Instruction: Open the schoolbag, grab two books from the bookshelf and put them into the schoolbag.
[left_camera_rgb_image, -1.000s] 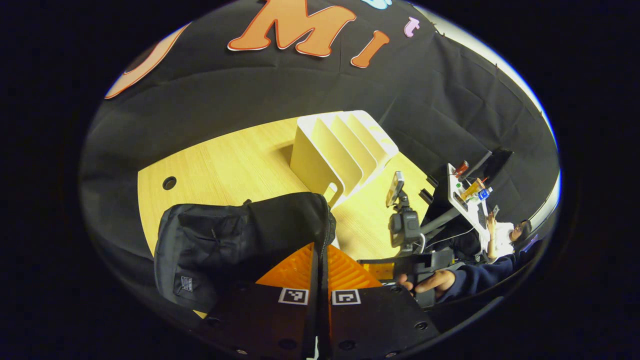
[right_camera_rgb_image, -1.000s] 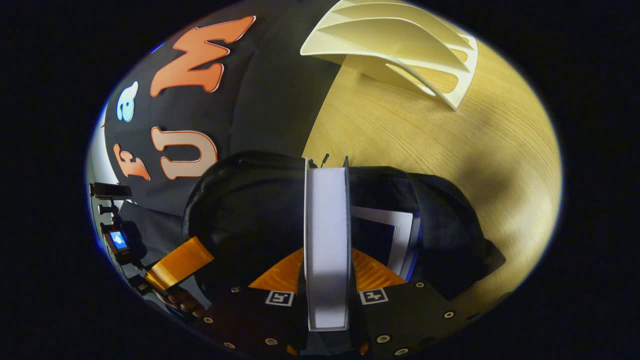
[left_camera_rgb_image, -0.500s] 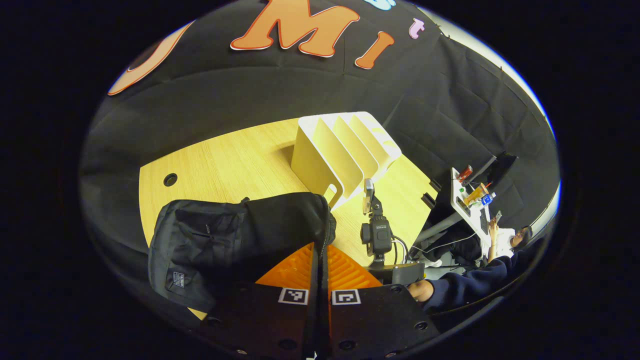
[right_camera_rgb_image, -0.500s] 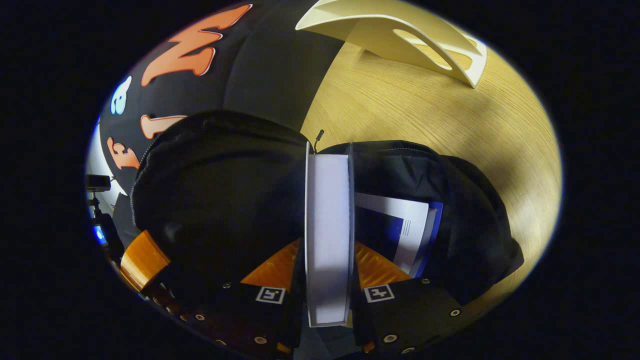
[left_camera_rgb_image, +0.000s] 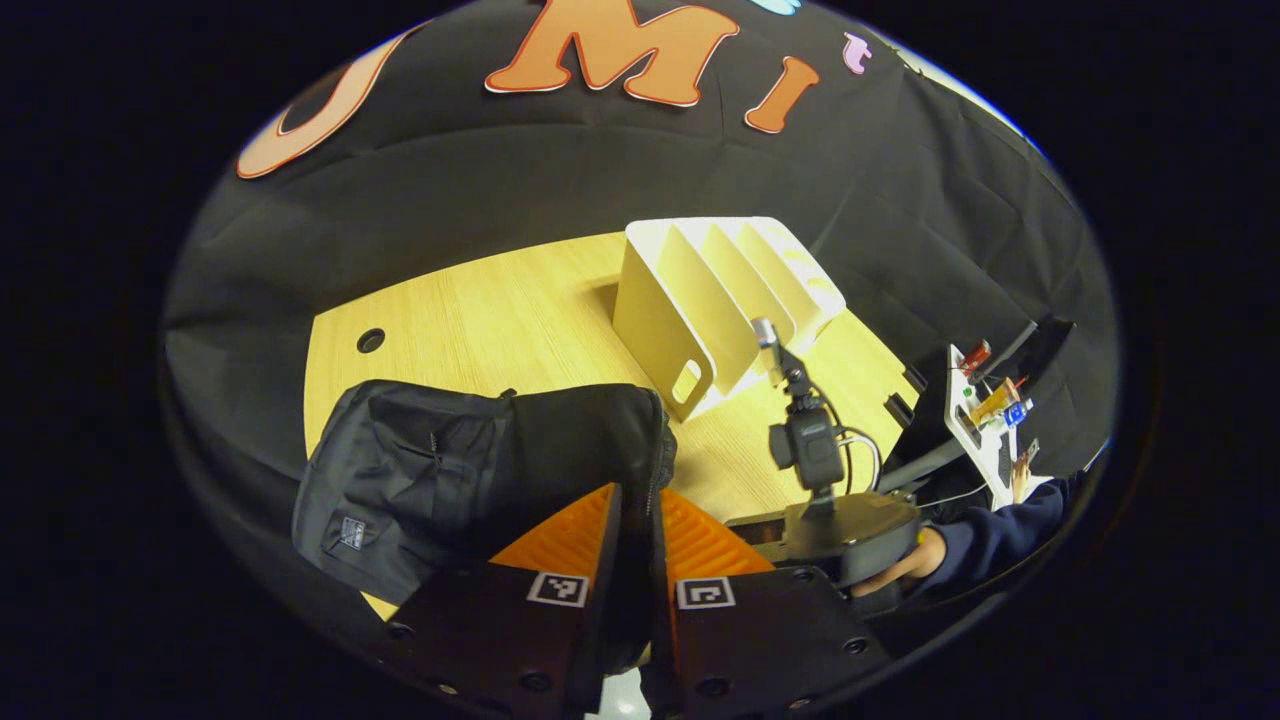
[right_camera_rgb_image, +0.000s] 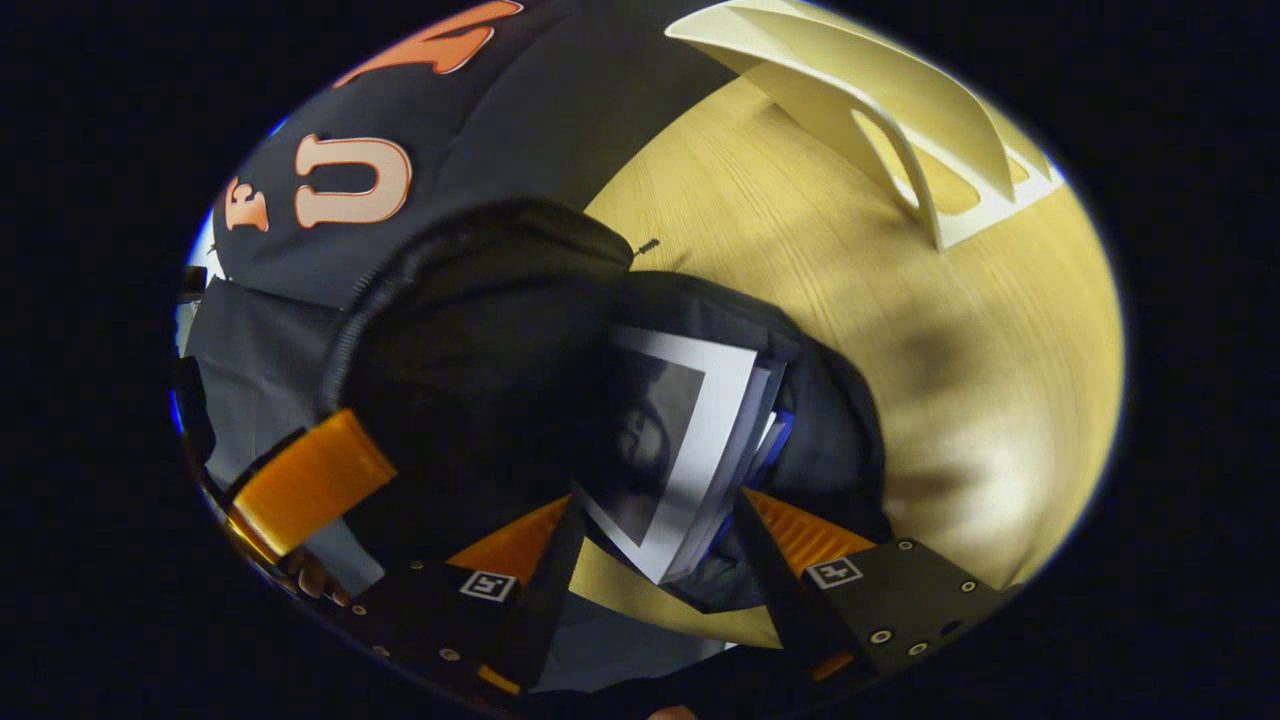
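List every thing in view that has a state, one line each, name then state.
schoolbag: open, flap held up.
top book: released, lying tilted in the bag's mouth.
second book: beneath it, only an edge showing.
bookshelf: upright, slots empty.
left gripper: shut on the bag's flap.
right gripper: open.

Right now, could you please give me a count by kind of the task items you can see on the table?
Schoolbag: 1
Books in the schoolbag: 2
Bookshelf: 1
Total: 4
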